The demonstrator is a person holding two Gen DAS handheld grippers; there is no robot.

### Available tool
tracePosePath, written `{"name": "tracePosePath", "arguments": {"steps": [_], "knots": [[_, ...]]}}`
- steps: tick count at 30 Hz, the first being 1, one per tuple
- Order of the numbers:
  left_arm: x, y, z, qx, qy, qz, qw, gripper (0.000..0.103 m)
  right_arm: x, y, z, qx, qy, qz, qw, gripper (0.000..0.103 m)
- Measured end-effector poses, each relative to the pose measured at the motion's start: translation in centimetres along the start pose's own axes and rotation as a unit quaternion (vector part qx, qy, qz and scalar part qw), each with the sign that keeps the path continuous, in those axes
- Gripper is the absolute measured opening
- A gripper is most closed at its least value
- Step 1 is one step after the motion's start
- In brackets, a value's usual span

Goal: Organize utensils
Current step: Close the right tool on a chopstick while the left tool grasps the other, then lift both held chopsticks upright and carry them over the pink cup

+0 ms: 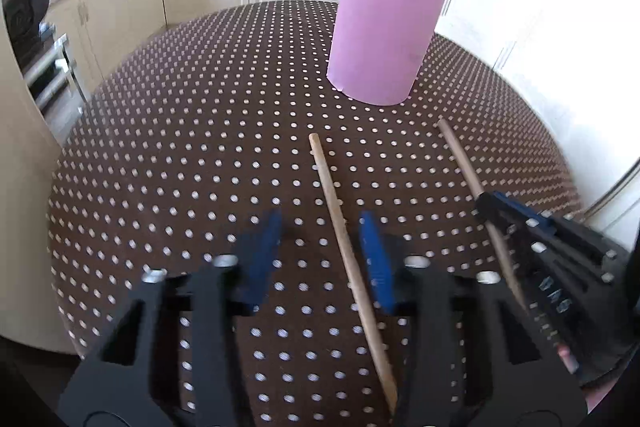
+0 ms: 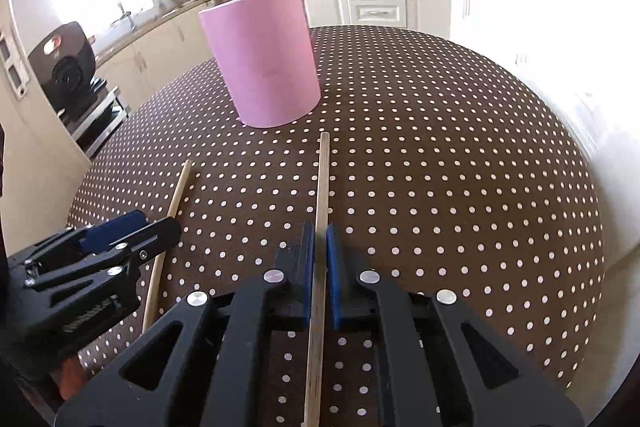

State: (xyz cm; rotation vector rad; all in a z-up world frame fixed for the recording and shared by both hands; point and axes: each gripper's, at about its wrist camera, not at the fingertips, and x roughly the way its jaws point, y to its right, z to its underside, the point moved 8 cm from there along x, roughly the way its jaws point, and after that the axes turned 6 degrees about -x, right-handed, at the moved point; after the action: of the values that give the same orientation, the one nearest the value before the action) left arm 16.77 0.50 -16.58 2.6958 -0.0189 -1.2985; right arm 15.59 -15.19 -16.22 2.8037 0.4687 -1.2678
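Gripping one chopstick [image 2: 320,211] between my right gripper's [image 2: 319,247] closed pads; my left gripper [image 1: 320,247] stands apart around the other chopstick [image 1: 344,235], near the pink holder [image 1: 380,39].

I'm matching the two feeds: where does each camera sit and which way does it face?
Left wrist: on the left gripper, angled down at a chopstick between its open jaws; right gripper at right.
Right wrist: on the right gripper, shut on another chopstick; left gripper at left.
Shared: pink holder, dotted tablecloth.
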Motion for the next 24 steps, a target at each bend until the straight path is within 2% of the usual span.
{"name": "tracePosePath", "arguments": {"steps": [2, 6, 10, 13, 16, 24], "knots": [[0.0, 0.0, -0.1, 0.015, 0.0, -0.01, 0.9998, 0.014, 0.0, 0.0, 0.0, 0.001, 0.0, 0.005, 1.0, 0.006], [0.3, -0.4, -0.5, 0.013, -0.022, 0.018, 0.9995, 0.006, -0.1, -0.1, -0.1, 0.018, -0.003, 0.018, 1.0, 0.007], [0.2, -0.9, -1.2, 0.025, -0.031, 0.028, 0.9988, 0.006, 0.2, 0.2, -0.5, 0.044, -0.009, 0.021, 0.999, 0.007], [0.0, -0.9, -1.3, 0.045, -0.032, 0.032, 0.9979, 0.006, 0.3, 0.2, -0.6, 0.041, -0.017, 0.026, 0.999, 0.007], [0.4, -1.4, -0.9, 0.033, -0.046, 0.025, 0.9981, 0.007, 0.4, 0.2, -0.7, 0.032, -0.024, 0.028, 0.999, 0.007], [0.7, -1.3, -0.8, 0.026, -0.02, 0.006, 0.9995, 0.007, 0.1, 0.0, -0.4, 0.021, -0.002, 0.037, 0.999, 0.006]]}}
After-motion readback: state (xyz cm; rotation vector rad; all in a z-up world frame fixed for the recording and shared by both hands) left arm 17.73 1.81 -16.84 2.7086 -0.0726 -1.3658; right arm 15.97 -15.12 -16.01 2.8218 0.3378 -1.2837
